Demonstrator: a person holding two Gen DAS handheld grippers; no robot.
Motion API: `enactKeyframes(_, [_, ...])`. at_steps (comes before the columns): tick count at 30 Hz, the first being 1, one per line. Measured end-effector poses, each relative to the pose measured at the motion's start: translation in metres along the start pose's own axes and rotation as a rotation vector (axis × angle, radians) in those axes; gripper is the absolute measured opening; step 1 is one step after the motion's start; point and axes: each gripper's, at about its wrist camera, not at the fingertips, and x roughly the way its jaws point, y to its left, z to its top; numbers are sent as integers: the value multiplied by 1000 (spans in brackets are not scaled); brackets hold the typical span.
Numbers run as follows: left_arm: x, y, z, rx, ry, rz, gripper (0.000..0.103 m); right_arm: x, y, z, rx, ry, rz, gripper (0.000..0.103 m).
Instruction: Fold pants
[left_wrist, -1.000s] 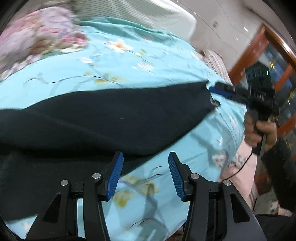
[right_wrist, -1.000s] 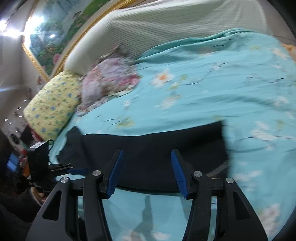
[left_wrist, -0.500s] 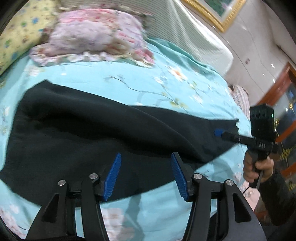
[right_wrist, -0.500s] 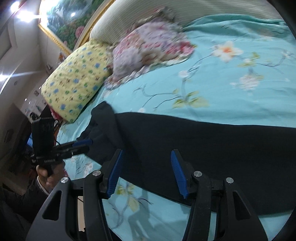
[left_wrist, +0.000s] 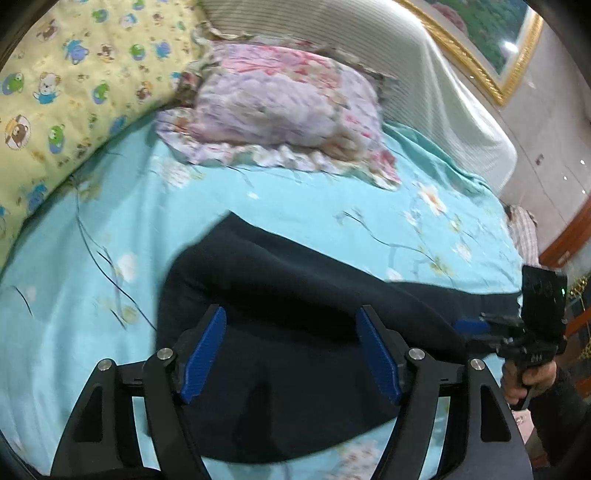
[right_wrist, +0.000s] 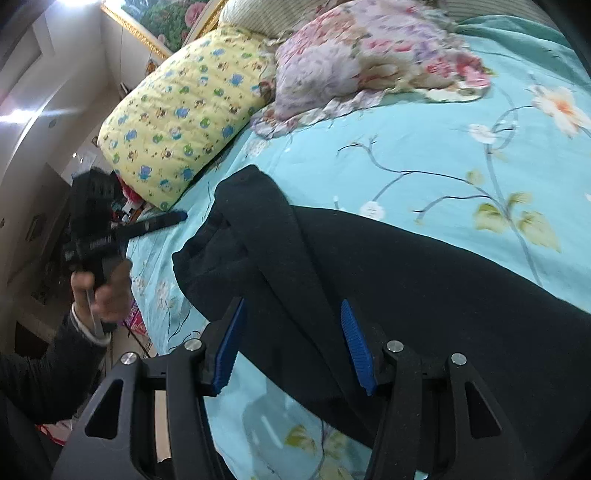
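Both grippers, left gripper (left_wrist: 290, 354) and right gripper (right_wrist: 291, 345), jaws apart and empty, have swung toward the black fabric pants' (right_wrist: 406, 277) waist near the bed's (right_wrist: 424, 147) pillow edge; next fold likely starts there.

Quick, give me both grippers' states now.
Left gripper: open, holding nothing, above the pants.
Right gripper: open, holding nothing.

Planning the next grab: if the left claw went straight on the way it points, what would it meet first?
Most likely the black pants, which fill the gap between the open left claw; beyond them lies the blue sheet. Depth is unclear.
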Motion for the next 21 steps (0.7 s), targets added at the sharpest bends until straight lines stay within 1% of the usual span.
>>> enactKeyframes(3, [10, 22, 18, -28, 19, 13, 77, 10, 2, 5, -7, 20, 7, 55])
enactKeyframes(6, [25, 44, 38, -61, 55, -3, 77, 16, 2, 9, -8, 29, 14, 55])
enactKeyframes(8, [36, 52, 49, -63, 79, -13, 77, 20, 3, 12, -7, 37, 18, 55])
enactKeyframes(11, [59, 60, 66, -43, 136, -25, 77, 24, 2, 16, -11, 48, 23, 55])
enactKeyframes(13, [76, 66, 76, -49, 171, -23, 77, 26, 3, 18, -14, 55, 29, 55])
enactKeyframes(14, [86, 69, 80, -49, 205, -48, 77, 27, 3, 19, -15, 59, 32, 55])
enactKeyframes(18, [117, 71, 87, -42, 309, -97, 77, 35, 3, 24, -18, 80, 48, 55])
enactKeyframes(20, [128, 71, 87, -35, 336, -99, 77, 40, 2, 26, -14, 90, 64, 55])
enactKeyframes(21, [130, 70, 87, -26, 335, -104, 76, 44, 1, 27, -10, 94, 73, 55])
